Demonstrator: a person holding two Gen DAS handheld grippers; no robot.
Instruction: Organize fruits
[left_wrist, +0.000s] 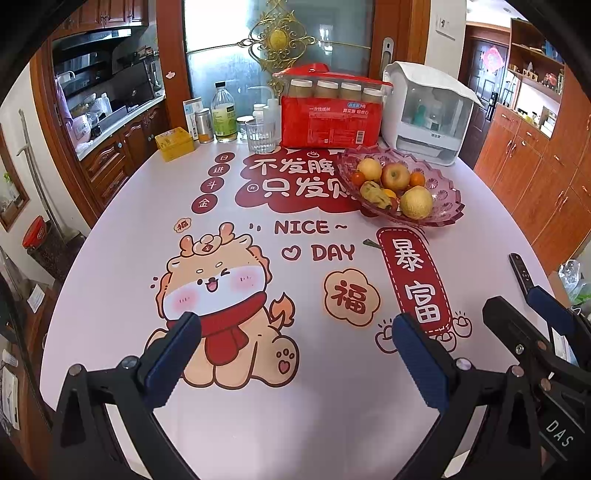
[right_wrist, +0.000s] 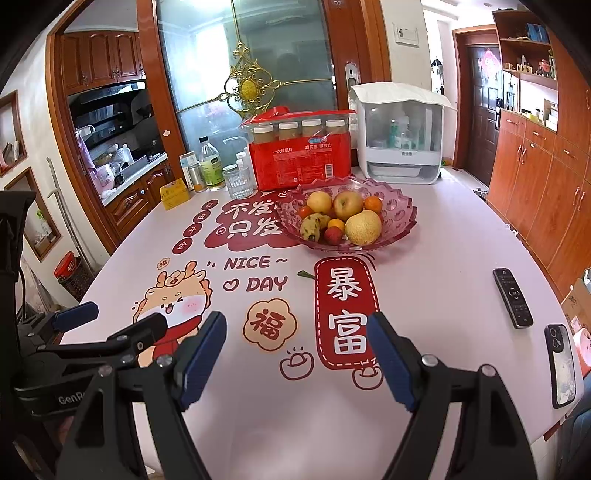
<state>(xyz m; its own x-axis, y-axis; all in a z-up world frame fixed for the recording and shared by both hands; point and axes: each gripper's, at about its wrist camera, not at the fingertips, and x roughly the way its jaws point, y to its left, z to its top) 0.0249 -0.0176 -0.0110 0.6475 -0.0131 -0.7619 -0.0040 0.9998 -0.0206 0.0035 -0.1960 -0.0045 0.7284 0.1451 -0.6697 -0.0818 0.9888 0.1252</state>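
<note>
1. Left gripper (left_wrist: 295, 332) and right gripper (right_wrist: 297, 332), lower frame, both gape wide, empty.
2. Pink glass fruit bowl (right_wrist: 400, 210) sits centre, holding an apple (right_wrist: 348, 204).
3. Tablecloth (right_wrist: 443, 266) reads "NICE DAY".

Remote control (right_wrist: 512, 297), phone (right_wrist: 562, 364), drinking glass (left_wrist: 260, 136), red package (left_wrist: 330, 122), yellow box (left_wrist: 174, 143)
</note>
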